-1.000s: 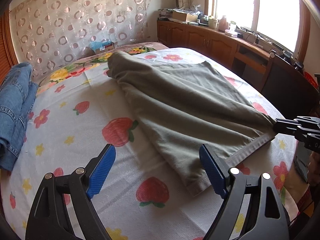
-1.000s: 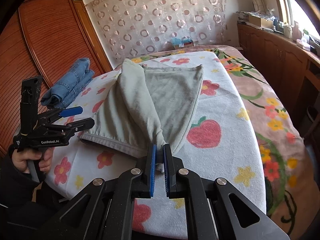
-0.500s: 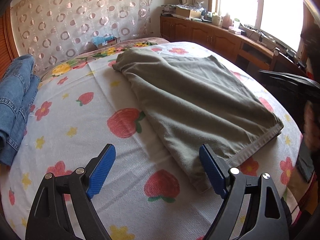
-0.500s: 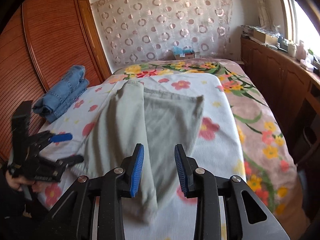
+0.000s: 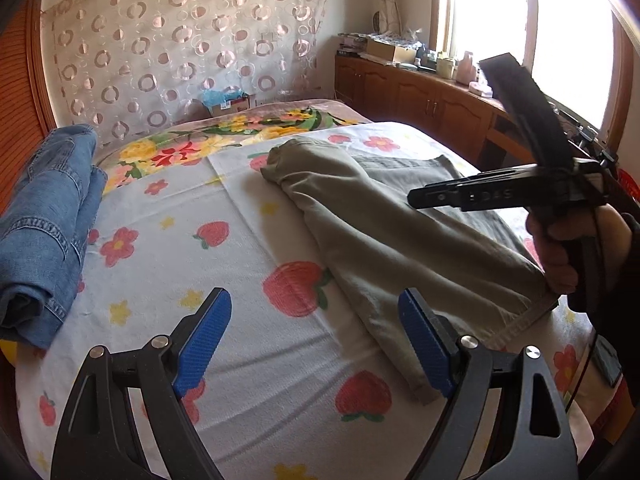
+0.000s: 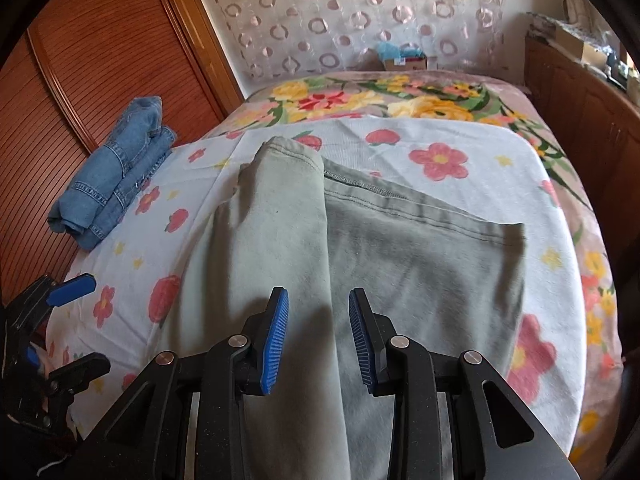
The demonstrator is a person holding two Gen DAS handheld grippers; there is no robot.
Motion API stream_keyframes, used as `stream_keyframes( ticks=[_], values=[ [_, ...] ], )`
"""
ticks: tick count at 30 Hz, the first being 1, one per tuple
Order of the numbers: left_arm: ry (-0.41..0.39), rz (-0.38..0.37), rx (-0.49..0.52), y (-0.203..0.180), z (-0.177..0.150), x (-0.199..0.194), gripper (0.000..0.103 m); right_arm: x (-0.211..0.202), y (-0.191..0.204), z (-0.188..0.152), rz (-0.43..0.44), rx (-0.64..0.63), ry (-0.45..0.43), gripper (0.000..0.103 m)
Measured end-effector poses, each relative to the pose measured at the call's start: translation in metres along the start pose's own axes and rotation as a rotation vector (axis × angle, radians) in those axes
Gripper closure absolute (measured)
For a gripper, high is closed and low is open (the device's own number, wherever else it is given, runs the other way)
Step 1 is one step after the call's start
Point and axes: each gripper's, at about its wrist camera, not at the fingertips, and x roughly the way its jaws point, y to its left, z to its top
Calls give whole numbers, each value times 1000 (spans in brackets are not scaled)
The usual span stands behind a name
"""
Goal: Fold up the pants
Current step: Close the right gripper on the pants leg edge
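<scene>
Grey-green pants (image 6: pixel 328 264) lie flat on the bed (image 6: pixel 472 136), folded lengthwise. I've just let go of the hem; right gripper (image 6: pixel 318 334) now part-open and empty above them, left gripper (image 5: pixel 316 344) wide, empty. Cross fold next, I'd say.

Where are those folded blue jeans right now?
The folded blue jeans lie at the bed's left edge in both views, beside the wooden wardrobe, apart from the green pants.
</scene>
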Motion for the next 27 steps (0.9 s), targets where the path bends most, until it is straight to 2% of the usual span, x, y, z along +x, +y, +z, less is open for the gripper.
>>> stream_keyframes(
  ticks=[3,7,11,14,20,23,27],
  values=[
    [5,2,-6,3,-3,1,17,8,5,3,-13,-23,27,79],
    [7,4,-16,7,-5,1,17,10,12,4,-19,-39,18,100],
    [-8,11,-27,12,-5,-3,17,-9,24,1,21,-65,-75,101],
    [-22,22,-48,20,-5,-8,17,-24,43,-7,81,-106,-123,101],
    [-39,40,-79,34,-4,-12,17,-21,77,-40,168,-173,-76,101],
    [-40,44,-89,38,-3,-11,17,-18,81,-56,157,-178,-47,101],
    [-41,43,-83,36,-3,-11,17,-31,69,-69,125,-166,-61,96]
  ],
)
